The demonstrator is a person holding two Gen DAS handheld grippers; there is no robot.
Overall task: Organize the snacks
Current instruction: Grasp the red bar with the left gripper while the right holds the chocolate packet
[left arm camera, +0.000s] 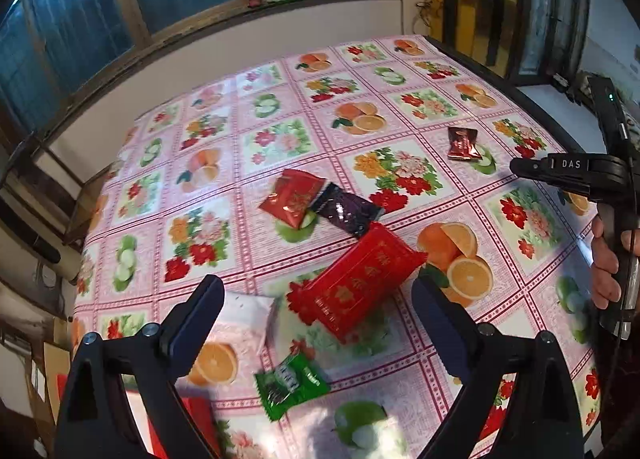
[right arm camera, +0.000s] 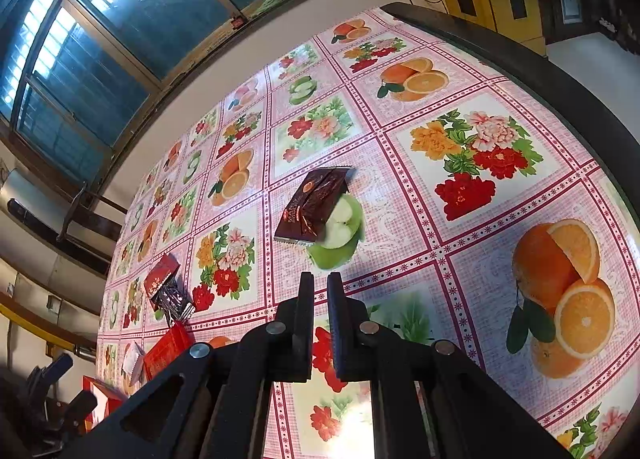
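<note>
Snacks are lying on the flowered surface (left arm camera: 280,107). I am holding my left hand-held gripper (left arm camera: 318,299) low over it, spread wide, with the big red packet (left arm camera: 360,279) sitting between its fingers. My right hand-held gripper (right arm camera: 320,291) is nearly closed on nothing, pointing at the brown packet (right arm camera: 316,203) just ahead.
</note>
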